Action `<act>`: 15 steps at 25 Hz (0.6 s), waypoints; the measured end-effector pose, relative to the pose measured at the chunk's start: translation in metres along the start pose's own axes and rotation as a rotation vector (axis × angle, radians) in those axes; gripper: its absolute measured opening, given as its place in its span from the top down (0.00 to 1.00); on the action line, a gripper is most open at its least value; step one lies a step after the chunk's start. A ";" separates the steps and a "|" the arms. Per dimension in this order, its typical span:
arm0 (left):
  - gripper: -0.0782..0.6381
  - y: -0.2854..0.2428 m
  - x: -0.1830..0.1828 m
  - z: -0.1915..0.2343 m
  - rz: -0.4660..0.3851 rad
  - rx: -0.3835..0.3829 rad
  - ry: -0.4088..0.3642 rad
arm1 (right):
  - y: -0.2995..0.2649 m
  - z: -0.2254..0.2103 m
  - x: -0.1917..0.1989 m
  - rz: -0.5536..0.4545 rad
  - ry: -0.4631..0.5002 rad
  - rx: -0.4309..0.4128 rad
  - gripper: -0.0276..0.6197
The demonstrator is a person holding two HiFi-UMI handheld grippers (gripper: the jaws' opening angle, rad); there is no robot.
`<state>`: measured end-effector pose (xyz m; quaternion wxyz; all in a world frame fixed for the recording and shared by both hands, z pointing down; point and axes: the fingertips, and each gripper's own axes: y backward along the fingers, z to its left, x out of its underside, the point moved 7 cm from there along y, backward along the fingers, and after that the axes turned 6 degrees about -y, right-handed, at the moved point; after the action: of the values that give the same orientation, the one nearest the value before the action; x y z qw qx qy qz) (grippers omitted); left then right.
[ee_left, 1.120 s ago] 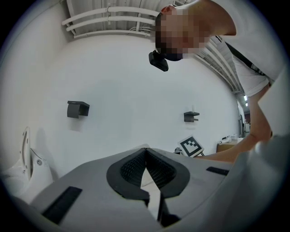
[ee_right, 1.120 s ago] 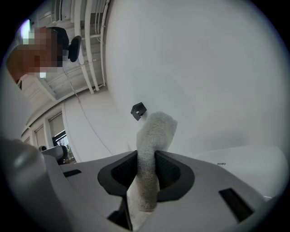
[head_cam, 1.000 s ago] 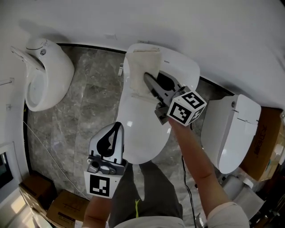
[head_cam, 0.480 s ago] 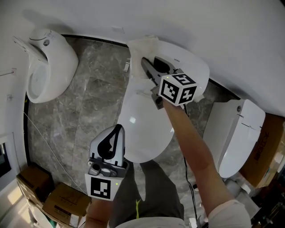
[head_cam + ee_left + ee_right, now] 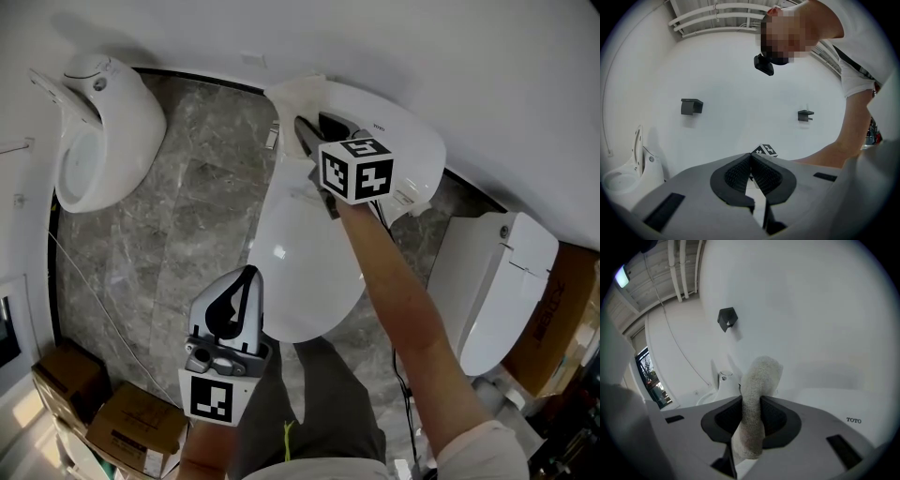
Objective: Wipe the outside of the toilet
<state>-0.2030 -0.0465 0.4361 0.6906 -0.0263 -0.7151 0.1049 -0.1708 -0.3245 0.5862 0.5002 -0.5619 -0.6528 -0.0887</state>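
The white toilet (image 5: 305, 262) stands in the middle of the head view with its lid down, its back part (image 5: 412, 155) against the wall. My right gripper (image 5: 305, 129) reaches over the back left of the toilet and is shut on a cream cloth (image 5: 292, 94), which lies pressed on that corner. In the right gripper view the cloth (image 5: 761, 373) stands up between the jaws of the right gripper (image 5: 751, 399), above the toilet's white top (image 5: 843, 404). My left gripper (image 5: 247, 274) hovers at the toilet's front left, shut with nothing in it. The left gripper (image 5: 750, 157) points up at the wall.
A second white fixture (image 5: 94, 141) stands at the left and another toilet (image 5: 492, 281) at the right. Cardboard boxes (image 5: 131, 431) sit at the bottom left, another box (image 5: 558, 300) at the far right. Grey marble floor (image 5: 187, 216) lies between the fixtures. The person's legs are below.
My right gripper has slid the cloth up and left along the toilet's back, closer to the wall. The left gripper has kept its place.
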 end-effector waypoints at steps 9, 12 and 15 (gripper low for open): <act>0.87 -0.004 -0.009 -0.006 -0.029 0.040 0.000 | 0.017 -0.018 0.006 0.056 0.073 0.061 0.78; 0.87 -0.006 -0.011 -0.010 -0.035 0.052 0.001 | 0.036 -0.031 0.009 0.050 0.067 0.092 0.78; 0.87 -0.007 -0.011 -0.014 -0.033 0.067 0.007 | 0.059 -0.046 0.015 0.038 0.053 0.123 0.78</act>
<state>-0.1875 -0.0541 0.4270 0.6951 0.0085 -0.7092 0.1171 -0.0954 -0.3250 0.5936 0.5523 -0.5399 -0.6329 -0.0538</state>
